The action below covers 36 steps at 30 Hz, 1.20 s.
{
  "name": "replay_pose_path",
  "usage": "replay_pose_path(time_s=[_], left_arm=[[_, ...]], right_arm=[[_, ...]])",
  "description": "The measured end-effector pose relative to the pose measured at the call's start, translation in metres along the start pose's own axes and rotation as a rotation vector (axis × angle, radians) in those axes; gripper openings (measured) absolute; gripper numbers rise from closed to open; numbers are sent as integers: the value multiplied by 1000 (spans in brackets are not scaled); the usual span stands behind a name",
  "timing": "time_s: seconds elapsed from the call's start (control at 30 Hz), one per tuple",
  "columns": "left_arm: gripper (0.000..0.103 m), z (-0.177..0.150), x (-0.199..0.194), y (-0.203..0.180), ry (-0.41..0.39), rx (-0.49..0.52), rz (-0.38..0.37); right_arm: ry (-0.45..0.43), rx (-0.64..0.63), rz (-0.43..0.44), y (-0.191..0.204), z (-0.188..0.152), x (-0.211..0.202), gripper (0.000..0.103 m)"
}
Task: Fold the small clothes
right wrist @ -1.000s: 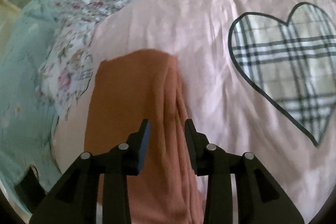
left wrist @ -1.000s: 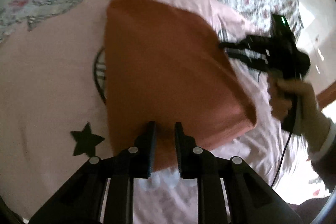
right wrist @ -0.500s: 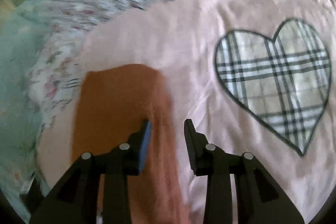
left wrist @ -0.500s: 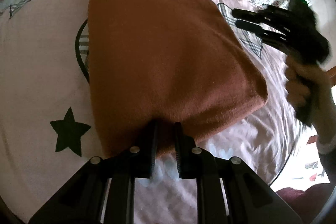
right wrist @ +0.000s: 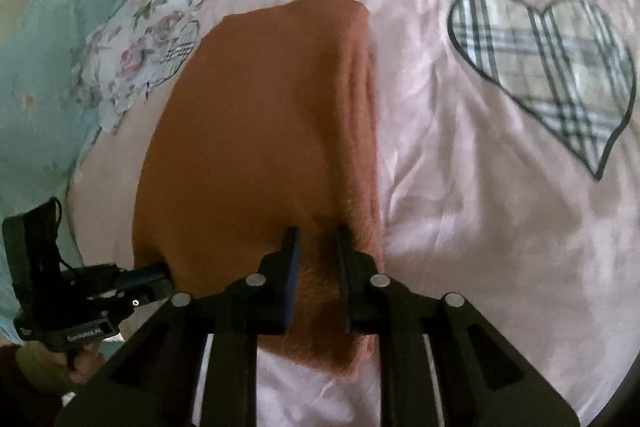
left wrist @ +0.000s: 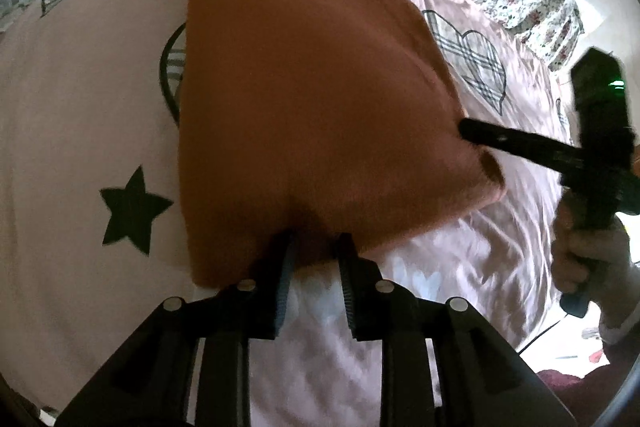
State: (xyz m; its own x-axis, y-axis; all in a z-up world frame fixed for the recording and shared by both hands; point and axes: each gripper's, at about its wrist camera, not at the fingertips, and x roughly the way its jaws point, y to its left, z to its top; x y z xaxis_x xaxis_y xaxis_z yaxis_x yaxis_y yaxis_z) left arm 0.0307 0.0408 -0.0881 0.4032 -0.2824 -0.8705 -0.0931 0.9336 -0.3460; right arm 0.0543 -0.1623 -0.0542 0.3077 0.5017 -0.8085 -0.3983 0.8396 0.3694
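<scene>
Both grippers, left [left wrist: 313,247] and right [right wrist: 317,241], have jaws spread at the near edge of the cloth [left wrist: 312,99]. Pinch all layers before lifting.

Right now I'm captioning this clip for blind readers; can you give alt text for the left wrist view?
A folded orange garment lies on a pink bedspread printed with plaid hearts and black stars. The left tool meets its near edge, and the right tool reaches its right corner.
</scene>
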Motion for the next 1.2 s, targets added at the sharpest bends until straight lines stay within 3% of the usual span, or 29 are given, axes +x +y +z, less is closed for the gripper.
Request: replay_pose_path(time_s=[0.1,0.2,0.27,0.47,0.6,0.83,1.03,1.2], left_arm=[[25,-6,-2,1,1,-18,7],[28,-13,-2,2,25,-30,27],[30,-17,-7,1,20,-26,69],[44,-28,-43,-8,-65,-38,95],[50,-33,-57,-18,-99,-38,120],[67,-48,-77,-29,-145,-25,173],[79,-65,-84,-39,-154,-9,259],[80,-75,-87,-41,-134,11,273]], right_arm=[[32,-54,32,19,-12,1,21],[99,-83,-56,14,-27,20,21],[81,-32,-28,2,-32,14,21],[26,-9,4,2,-38,-28,22],[10,-23,32,10,-50,-48,36],[11,-66,46,25,-66,-59,37],[22,-60,34,29,-78,-71,48],[27,-100,16,39,-90,-81,63]])
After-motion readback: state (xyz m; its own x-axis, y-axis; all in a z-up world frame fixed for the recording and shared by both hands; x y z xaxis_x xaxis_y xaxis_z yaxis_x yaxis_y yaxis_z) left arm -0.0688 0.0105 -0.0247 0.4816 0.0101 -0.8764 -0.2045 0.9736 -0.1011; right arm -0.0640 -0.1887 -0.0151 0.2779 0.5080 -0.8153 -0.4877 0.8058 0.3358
